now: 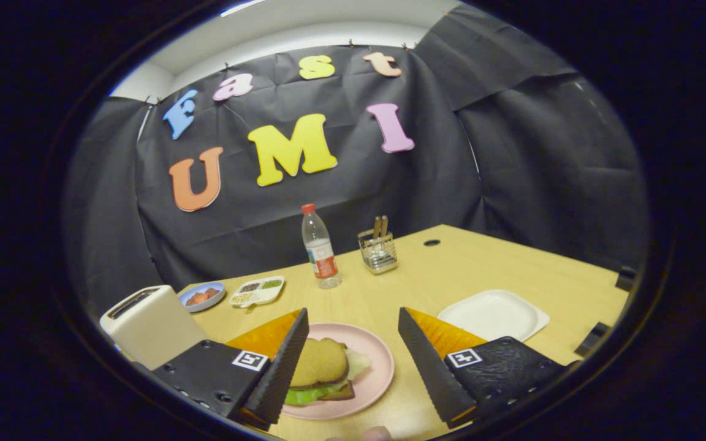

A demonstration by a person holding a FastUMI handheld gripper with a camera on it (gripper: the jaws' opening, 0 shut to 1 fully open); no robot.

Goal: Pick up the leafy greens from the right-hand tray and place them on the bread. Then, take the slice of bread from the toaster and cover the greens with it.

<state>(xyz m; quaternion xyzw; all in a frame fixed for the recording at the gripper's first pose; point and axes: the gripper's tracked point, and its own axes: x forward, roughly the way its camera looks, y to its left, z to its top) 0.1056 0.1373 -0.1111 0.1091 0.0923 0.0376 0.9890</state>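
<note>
A pink plate (372, 373) lies on the wooden table, between my two fingers. On it sits a stacked sandwich: a brown slice of bread (319, 361) on top, green leafy greens (307, 394) sticking out beneath it, and a darker slice at the bottom. My gripper (351, 367) hovers above the plate, open, with nothing between its fingers; the left finger (282, 370) overlaps the sandwich's left edge. A cream toaster (144, 321) stands to the left of the left finger, its slot looking dark. A white square tray (494, 314) lies beyond the right finger, bare.
A water bottle (320, 248) and a wire cutlery holder (378, 250) stand at the back of the table. A blue bowl (201, 296) and a white divided dish (258, 290) sit behind the toaster. A fingertip (376, 433) shows at the near table edge.
</note>
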